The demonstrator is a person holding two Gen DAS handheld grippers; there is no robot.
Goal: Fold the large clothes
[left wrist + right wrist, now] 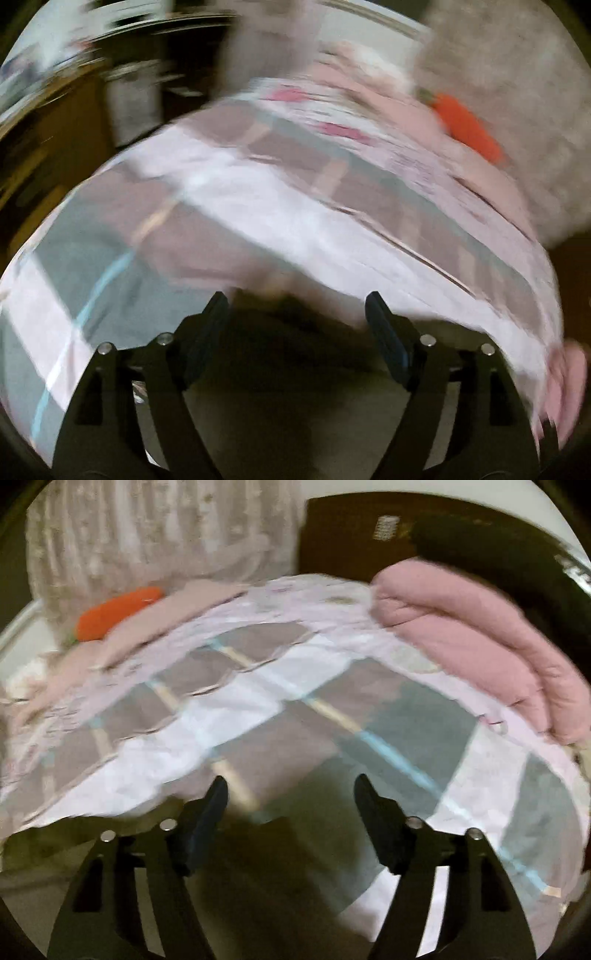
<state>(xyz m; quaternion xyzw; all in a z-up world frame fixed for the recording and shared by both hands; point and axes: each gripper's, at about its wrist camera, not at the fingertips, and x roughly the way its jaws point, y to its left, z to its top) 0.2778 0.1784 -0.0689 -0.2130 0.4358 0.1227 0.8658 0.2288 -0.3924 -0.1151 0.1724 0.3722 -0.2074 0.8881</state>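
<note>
A large plaid cloth (258,206) in white, grey-mauve and pale blue lies spread over a bed; it also fills the right wrist view (280,716). Both views are blurred by motion. My left gripper (297,299) is open and empty, at the cloth's near edge, above a dark gap. My right gripper (290,784) is open and empty, its fingers just short of the same cloth's near edge. Nothing sits between either pair of fingers.
An orange carrot-shaped plush (469,125) lies at the far side of the bed, also in the right wrist view (114,611). A folded pink quilt (480,642) sits at the right. A pale curtain (155,535) hangs behind. Dark furniture (55,140) stands at the left.
</note>
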